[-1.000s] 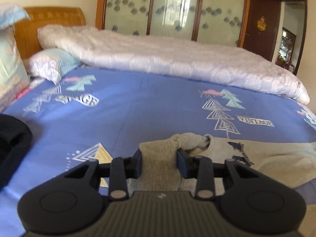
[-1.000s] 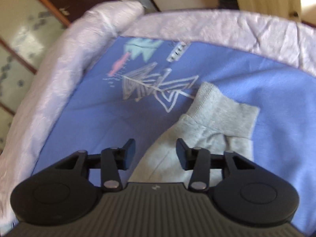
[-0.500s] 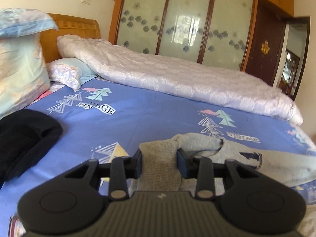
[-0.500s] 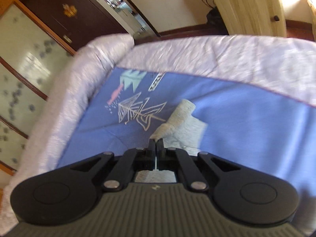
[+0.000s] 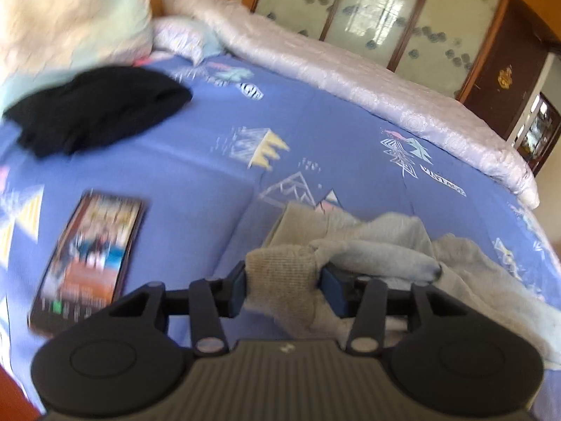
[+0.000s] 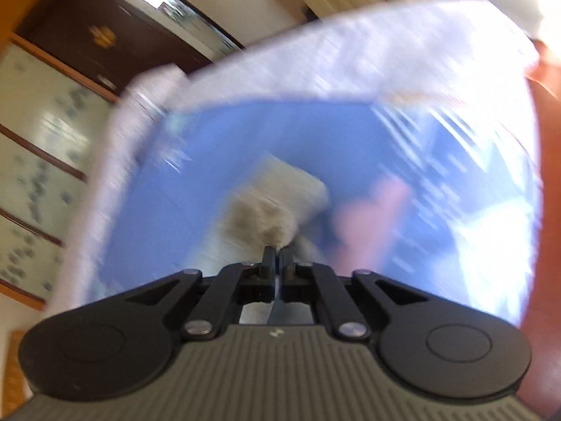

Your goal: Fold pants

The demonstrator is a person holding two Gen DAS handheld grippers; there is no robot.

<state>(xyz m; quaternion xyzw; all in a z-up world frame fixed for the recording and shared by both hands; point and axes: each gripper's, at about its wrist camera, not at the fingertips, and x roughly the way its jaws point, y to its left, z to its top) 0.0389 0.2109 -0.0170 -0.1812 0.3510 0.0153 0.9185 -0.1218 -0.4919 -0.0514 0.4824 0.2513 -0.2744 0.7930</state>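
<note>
The grey pants lie bunched on the blue patterned bed sheet. My left gripper is shut on the ribbed waistband of the pants and holds it raised off the sheet. In the right wrist view, which is blurred by motion, my right gripper is shut on the pants' leg end, and the cuffs hang in front of it above the sheet.
A phone with a lit screen lies on the sheet at the left. A black garment lies beyond it near the pillows. A white quilt runs along the far side before the wardrobe doors.
My right gripper closed on the leg end and lifted it. My left gripper has risen with the waistband and swung, bringing the phone and black garment into view.
</note>
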